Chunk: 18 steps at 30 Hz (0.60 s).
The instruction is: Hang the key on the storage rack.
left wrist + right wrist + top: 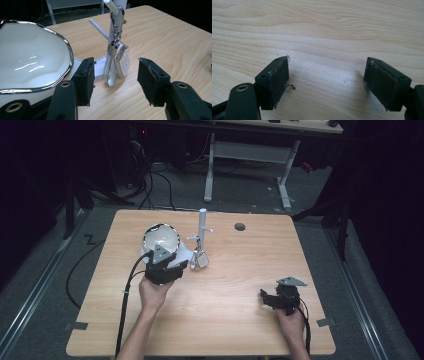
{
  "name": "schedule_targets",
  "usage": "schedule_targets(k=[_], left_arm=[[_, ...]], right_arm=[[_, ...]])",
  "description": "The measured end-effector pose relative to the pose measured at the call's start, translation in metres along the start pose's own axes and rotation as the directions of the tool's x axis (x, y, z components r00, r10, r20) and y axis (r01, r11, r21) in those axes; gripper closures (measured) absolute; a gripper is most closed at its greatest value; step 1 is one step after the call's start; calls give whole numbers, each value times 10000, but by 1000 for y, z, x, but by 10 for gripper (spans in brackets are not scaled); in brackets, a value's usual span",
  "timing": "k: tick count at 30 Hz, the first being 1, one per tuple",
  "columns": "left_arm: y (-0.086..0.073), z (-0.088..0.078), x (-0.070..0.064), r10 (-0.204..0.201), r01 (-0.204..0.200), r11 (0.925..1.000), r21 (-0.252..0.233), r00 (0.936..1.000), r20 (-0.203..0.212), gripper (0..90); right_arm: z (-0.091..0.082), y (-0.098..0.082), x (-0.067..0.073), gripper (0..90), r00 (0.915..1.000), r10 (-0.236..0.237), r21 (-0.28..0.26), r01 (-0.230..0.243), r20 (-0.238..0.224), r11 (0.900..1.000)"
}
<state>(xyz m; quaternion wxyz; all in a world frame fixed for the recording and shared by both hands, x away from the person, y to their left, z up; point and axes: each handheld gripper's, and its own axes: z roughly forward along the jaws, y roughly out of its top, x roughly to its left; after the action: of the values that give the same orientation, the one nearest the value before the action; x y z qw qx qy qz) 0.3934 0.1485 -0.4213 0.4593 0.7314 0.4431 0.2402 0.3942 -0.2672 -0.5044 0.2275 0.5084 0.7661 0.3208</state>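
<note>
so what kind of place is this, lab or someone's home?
Most likely a lab or recording workspace, not a home: a plain wooden table on grey carpet, cables trailing across the floor behind it, a height-adjustable desk frame beyond, and dark surroundings.

On my wooden table (225, 320) a white, chrome-rimmed bowl (161, 239) sits at ten o'clock and a dark round hole (240, 226) at twelve, with a white-legged desk (250, 152) beyond and floor cables (155, 185) at eleven.

The high view looks forward and down over the whole desk (240, 320) from afar. The left gripper view faces the key stand (115, 32) closely, also seen from above; the right gripper view looks closely down at bare desk wood.
</note>
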Motion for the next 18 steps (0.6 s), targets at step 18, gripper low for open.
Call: schedule_targets(k=[18], left_arm=[[-13,-18,11,-478,478,9989,-35,9988,-66,455]], right_arm=[[0,0,0,204,10000,6,1,-6,1,10000]])
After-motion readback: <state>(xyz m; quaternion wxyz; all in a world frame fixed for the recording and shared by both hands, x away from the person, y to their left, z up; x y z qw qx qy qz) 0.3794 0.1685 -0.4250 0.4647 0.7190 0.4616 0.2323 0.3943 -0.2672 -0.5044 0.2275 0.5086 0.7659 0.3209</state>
